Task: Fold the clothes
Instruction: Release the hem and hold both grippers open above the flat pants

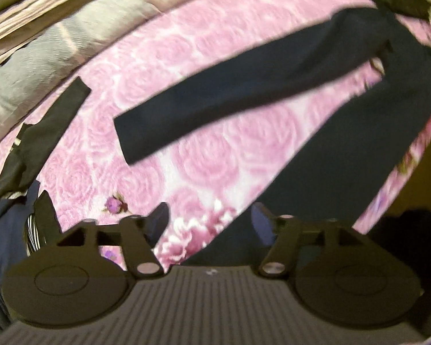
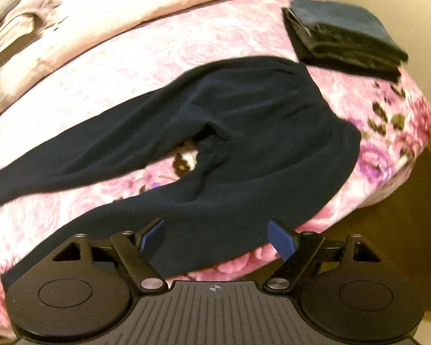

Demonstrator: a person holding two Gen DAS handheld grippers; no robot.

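Note:
A pair of dark navy trousers lies spread flat on the pink rose-patterned bedspread, waist toward the right, both legs running left. In the left wrist view the same trousers stretch from the upper right, one leg ending mid-bed, the other passing under the gripper. My left gripper hangs open above the bedspread and the near leg, nothing between its fingers. My right gripper is open above the near leg, clear of the cloth.
A stack of folded dark clothes sits at the bed's far right corner. More dark garments lie in a heap at the left. Grey and beige bedding is bunched along the far side. The bed's edge drops off at right.

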